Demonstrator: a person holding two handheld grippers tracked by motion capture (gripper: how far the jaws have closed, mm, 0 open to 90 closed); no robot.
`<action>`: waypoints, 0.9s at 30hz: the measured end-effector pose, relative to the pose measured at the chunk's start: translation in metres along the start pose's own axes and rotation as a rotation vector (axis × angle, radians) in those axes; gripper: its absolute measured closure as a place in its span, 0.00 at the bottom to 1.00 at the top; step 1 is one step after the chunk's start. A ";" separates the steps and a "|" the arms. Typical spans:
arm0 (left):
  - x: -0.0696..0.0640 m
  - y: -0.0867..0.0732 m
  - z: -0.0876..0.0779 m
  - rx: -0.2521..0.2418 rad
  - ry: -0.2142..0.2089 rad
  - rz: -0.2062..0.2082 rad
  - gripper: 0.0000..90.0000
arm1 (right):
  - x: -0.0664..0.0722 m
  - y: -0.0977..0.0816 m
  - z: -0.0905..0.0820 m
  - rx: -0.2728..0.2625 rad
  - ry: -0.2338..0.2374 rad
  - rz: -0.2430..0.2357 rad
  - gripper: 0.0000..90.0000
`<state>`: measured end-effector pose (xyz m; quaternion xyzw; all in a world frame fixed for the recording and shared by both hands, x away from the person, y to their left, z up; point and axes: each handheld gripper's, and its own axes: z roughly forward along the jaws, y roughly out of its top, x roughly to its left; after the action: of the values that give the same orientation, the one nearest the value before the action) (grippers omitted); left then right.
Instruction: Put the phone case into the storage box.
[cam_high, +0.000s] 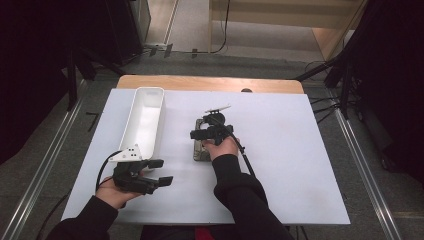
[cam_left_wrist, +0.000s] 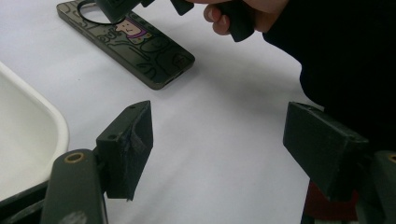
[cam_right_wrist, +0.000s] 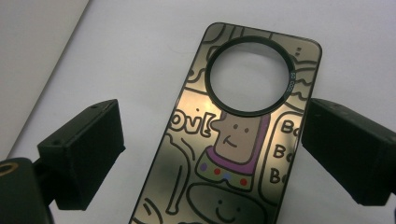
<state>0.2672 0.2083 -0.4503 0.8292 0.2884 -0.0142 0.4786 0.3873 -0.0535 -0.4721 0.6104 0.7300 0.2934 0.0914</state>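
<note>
White sheeting covers the desk (cam_high: 280, 165), with a strip of bare wood along its far edge and dark stands on the grey floor at either side. A long white tray (cam_high: 143, 120) lies toward ten o'clock on the sheet, its length running near to far, empty as far as the high view shows. Nothing stands between it and the phone case (cam_right_wrist: 224, 154), which lies flat near the middle of the desk, well apart from the tray. The case's long axis also runs roughly near to far, its round camera cutout toward twelve o'clock; cartoon figures and lettering cover its back. The right tool (cam_high: 212, 131) hangs just over the case, jaws wide apart on either side of it and gripping nothing, the right hand (cam_high: 223, 146) reaching forward from six o'clock. The left tool (cam_high: 150, 175) sits at about seven o'clock, near the tray's near end, pointing toward three o'clock with jaws wide and empty.
</note>
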 end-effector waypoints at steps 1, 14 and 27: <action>0.000 0.000 0.000 0.000 0.000 0.000 0.27 | 0.000 0.000 0.000 -0.001 -0.001 0.000 0.05; 0.000 0.000 -0.001 0.000 -0.001 0.004 0.27 | 0.006 -0.001 0.007 0.033 -0.044 -0.020 0.06; 0.000 0.000 -0.001 -0.001 0.000 0.006 0.27 | 0.007 -0.002 0.011 0.056 -0.058 -0.011 0.05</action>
<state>0.2672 0.2089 -0.4498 0.8300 0.2858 -0.0125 0.4789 0.3897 -0.0437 -0.4809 0.6171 0.7383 0.2545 0.0971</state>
